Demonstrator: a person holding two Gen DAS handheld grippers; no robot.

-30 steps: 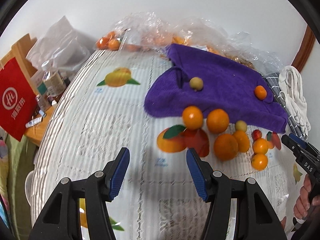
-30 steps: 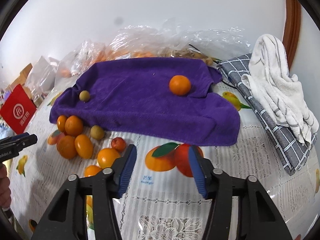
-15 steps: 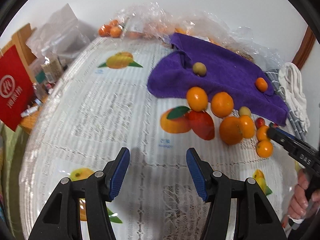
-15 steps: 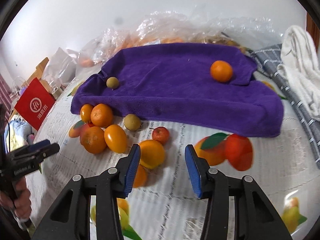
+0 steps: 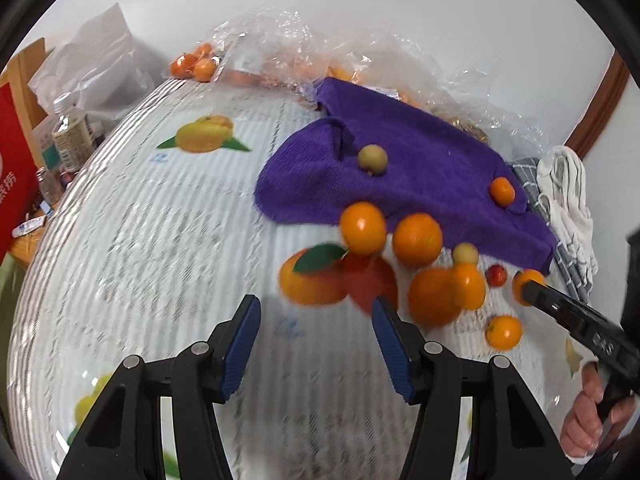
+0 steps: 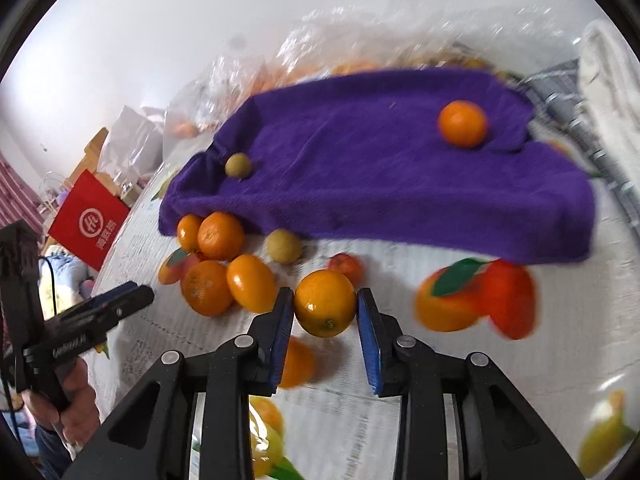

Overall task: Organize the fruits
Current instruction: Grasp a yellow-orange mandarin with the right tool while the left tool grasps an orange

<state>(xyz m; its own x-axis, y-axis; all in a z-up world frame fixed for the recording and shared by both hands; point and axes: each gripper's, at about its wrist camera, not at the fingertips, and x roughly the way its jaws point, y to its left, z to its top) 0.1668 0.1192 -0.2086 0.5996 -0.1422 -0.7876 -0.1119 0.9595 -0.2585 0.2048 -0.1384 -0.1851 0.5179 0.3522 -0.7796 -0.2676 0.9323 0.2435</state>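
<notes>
Right wrist: purple towel (image 6: 380,184) (orange (image 6: 462,123), small yellowish fruit (image 6: 238,165) on top)

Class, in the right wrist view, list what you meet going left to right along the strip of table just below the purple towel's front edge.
Two oranges → pale round fruit → small red fruit → printed fruit picture.

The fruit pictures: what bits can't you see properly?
- Right wrist view: the orange fruit behind the right gripper's left finger is half hidden.
- Same view: whether the pads press the yellow-orange fruit between them is unclear.
- Both views: the plastic bags blur their contents.
- Left wrist view: the red bag is cut off by the edge.
</notes>
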